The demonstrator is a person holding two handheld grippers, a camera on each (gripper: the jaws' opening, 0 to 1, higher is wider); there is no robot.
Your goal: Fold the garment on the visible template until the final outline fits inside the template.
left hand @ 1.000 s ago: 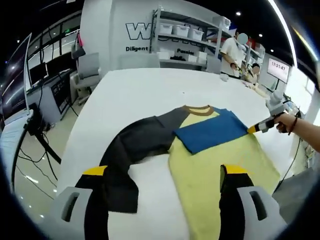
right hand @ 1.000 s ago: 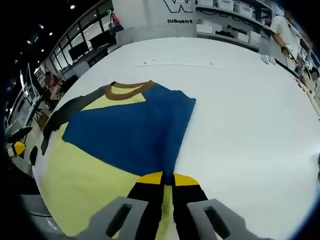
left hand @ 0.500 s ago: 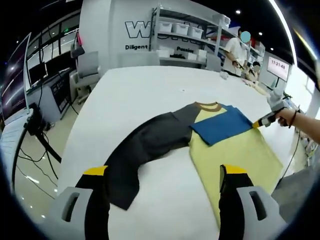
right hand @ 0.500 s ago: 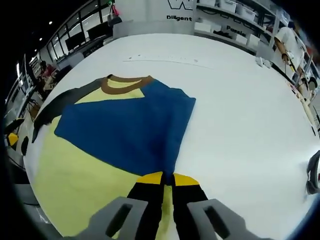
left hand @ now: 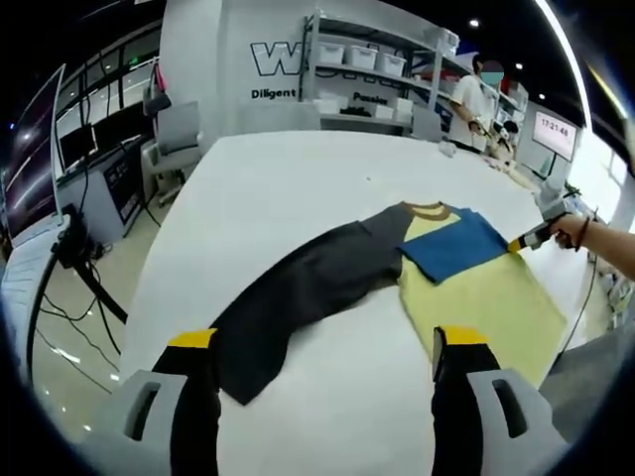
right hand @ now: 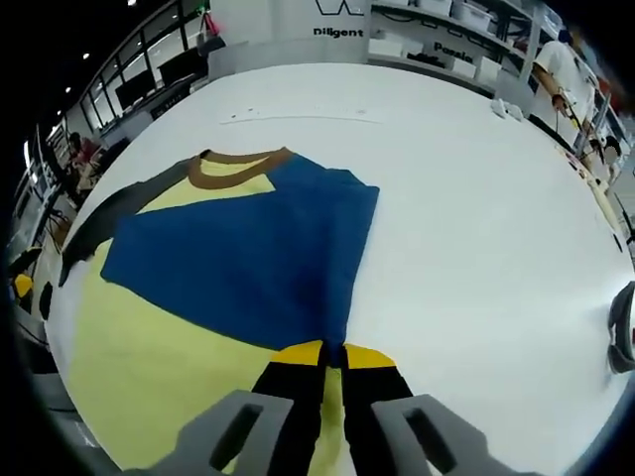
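Garment [right hand: 198, 288] farther away, right fingers [right hand: 298, 382] pinching sleeve [right hand: 248, 268].

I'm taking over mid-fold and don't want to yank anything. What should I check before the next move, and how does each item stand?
1. Right gripper shut on the blue sleeve: ok, jaws closed at its tip.
2. Left gripper free: ok, jaws open, holding nothing.
3. Blue sleeve folded onto the yellow body: ok.
4. Dark sleeve folded in: not ok, it lies spread out on the white table.
5. Whole shirt in sight: ok in the left gripper view.
6. Outline fits template: cannot tell, no template outline is discernible.
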